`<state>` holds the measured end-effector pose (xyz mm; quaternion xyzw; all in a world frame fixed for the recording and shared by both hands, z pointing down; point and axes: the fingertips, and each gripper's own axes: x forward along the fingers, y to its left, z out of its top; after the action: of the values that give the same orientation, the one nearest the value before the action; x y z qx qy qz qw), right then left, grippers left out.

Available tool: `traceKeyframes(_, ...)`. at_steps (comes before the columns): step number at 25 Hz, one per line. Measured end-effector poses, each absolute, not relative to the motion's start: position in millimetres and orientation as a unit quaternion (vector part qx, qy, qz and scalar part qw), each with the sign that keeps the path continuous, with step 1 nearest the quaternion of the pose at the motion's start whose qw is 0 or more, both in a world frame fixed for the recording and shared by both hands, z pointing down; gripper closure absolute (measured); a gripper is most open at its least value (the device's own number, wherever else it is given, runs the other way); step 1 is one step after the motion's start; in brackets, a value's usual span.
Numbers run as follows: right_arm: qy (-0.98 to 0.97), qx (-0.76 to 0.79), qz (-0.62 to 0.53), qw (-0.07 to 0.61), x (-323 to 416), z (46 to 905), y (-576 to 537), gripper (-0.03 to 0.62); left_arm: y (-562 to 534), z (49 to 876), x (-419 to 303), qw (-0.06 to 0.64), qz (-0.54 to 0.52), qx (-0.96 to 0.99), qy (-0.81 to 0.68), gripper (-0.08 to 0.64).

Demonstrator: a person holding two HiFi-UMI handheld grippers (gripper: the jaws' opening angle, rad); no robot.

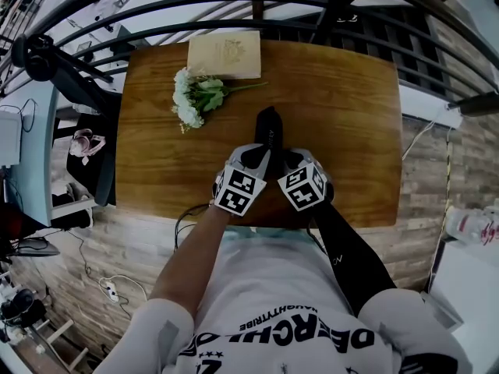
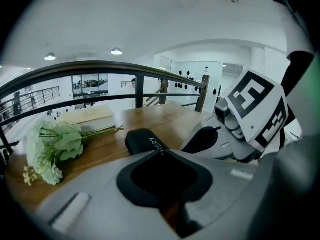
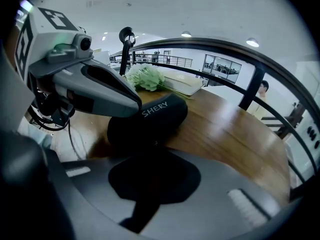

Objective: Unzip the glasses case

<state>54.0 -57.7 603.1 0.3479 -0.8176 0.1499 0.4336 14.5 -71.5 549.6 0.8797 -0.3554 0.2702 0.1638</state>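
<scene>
Black glasses case on wooden table, left tool and right tool at its near end, flowers beyond

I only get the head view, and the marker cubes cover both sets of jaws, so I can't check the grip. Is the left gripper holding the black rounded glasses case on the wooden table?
Observer: Yes. The left gripper view shows the left gripper closed on the near end of the black rounded glasses case.
Operator: And the right gripper?
Observer: The right gripper view shows the right gripper shut right at that same end of the case. What it pinches, if anything, is too dark to tell.
</scene>
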Motion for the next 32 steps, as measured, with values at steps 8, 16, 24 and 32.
traceKeyframes(8, -0.816, 0.349, 0.144, 0.438, 54.7, 604.1, -64.1, 0.560, -71.5, 550.1, 14.0, 0.163, 0.268, 0.881, -0.355, 0.529)
traceKeyframes(16, -0.815, 0.342, 0.115, 0.453, 57.2, 603.2, -76.5, 0.560, -69.8, 551.3, 14.3, 0.169, 0.271, 0.880, -0.352, 0.529)
traceKeyframes(24, -0.815, 0.341, 0.114, 0.455, 59.1, 604.7, -73.8, 0.561, -71.1, 549.6, 12.7, 0.166, 0.260, 0.883, -0.353, 0.528)
traceKeyframes(32, -0.797, 0.375, 0.223, 0.417, 76.5, 607.3, -57.0, 0.561, -24.5, 547.0, 41.1, 0.094, 0.336, 0.900, -0.261, 0.489)
